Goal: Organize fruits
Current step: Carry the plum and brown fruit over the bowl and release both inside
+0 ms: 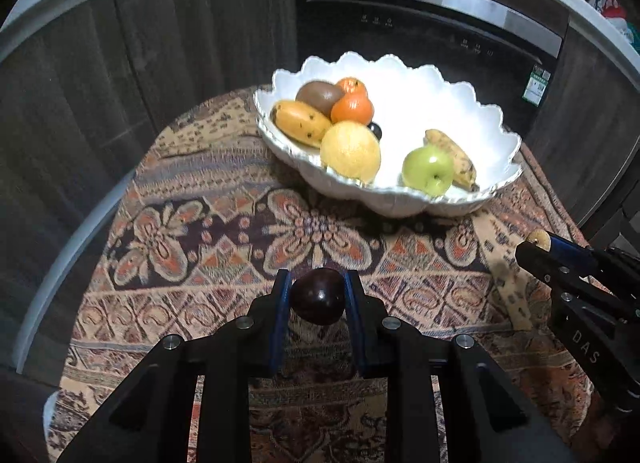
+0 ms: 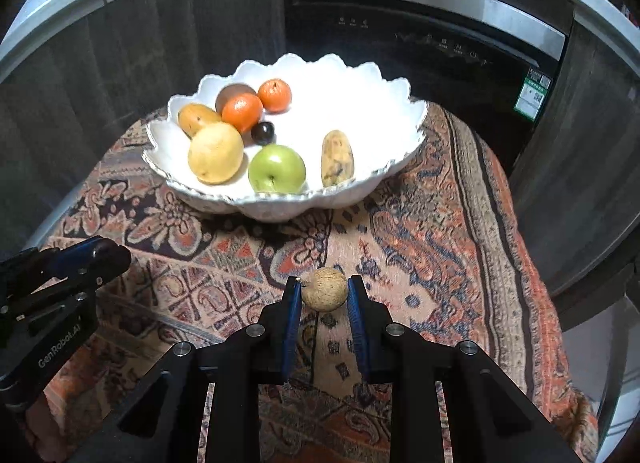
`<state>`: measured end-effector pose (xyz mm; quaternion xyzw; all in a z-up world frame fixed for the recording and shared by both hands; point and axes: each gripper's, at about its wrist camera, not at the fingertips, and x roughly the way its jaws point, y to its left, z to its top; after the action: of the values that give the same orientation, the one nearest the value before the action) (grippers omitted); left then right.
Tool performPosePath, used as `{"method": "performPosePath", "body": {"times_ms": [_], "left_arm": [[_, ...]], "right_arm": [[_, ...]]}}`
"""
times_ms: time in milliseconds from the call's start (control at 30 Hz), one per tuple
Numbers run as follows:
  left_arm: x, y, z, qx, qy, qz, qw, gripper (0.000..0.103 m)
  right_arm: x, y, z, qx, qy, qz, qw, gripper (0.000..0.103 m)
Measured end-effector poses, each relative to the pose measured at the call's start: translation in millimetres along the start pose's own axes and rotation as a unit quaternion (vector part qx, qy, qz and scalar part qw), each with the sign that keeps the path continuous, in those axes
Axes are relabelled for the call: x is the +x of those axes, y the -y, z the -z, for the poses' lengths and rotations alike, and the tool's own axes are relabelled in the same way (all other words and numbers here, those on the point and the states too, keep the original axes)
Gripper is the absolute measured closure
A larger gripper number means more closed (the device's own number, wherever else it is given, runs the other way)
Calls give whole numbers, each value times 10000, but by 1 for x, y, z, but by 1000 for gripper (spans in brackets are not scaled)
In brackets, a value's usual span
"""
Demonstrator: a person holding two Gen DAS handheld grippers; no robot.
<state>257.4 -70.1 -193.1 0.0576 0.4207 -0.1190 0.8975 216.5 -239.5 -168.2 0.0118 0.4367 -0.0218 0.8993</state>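
Observation:
My left gripper (image 1: 317, 291) is shut on a dark purple plum (image 1: 318, 297), held above the patterned cloth in front of the white scalloped bowl (image 1: 400, 205). In the right wrist view my right gripper (image 2: 324, 295) is shut on a small tan round fruit (image 2: 324, 289), also lifted off the cloth. Inside the bowl (image 2: 280, 211) lie a green apple (image 2: 277, 169), a yellow round fruit (image 2: 216, 159), two oranges (image 2: 242, 112), a kiwi (image 1: 320, 97), a second plum (image 2: 263, 133) and spotted bananas (image 2: 337, 159). Each gripper shows at the edge of the other's view: the right gripper (image 1: 538, 247) and the left gripper (image 2: 108, 259).
A patterned cloth (image 1: 200, 223) covers the small round table. Behind it stand dark wood cabinets (image 1: 160, 43) and a black built-in appliance (image 1: 420, 35) under a pale countertop edge. The table's rim falls away at the left and right.

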Motion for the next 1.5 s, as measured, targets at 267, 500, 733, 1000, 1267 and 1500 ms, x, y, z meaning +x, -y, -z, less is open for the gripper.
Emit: {"method": "performPosePath", "body": {"times_ms": [267, 500, 733, 1000, 1267, 1500], "left_arm": [[-13, 7, -28, 101, 179, 125, 9997, 76], [-12, 13, -63, 180, 304, 240, 9991, 76], [4, 11, -99, 183, 363, 227, 9989, 76], [34, 13, -127, 190, 240, 256, 9992, 76], [64, 8, -125, 28, -8, 180, 9998, 76], [72, 2, -123, -66, -104, 169, 9998, 72]], "right_arm": [[-16, 7, -24, 67, 172, -51, 9998, 78], [-15, 18, -47, 126, 206, -81, 9997, 78], [-8, 22, -80, 6, 353, -6, 9994, 78], [20, 31, -111, 11, 315, 40, 9995, 78], [58, 36, -119, 54, -96, -5, 9999, 78], [70, 33, -125, 151, -176, -51, 9997, 78]]}}
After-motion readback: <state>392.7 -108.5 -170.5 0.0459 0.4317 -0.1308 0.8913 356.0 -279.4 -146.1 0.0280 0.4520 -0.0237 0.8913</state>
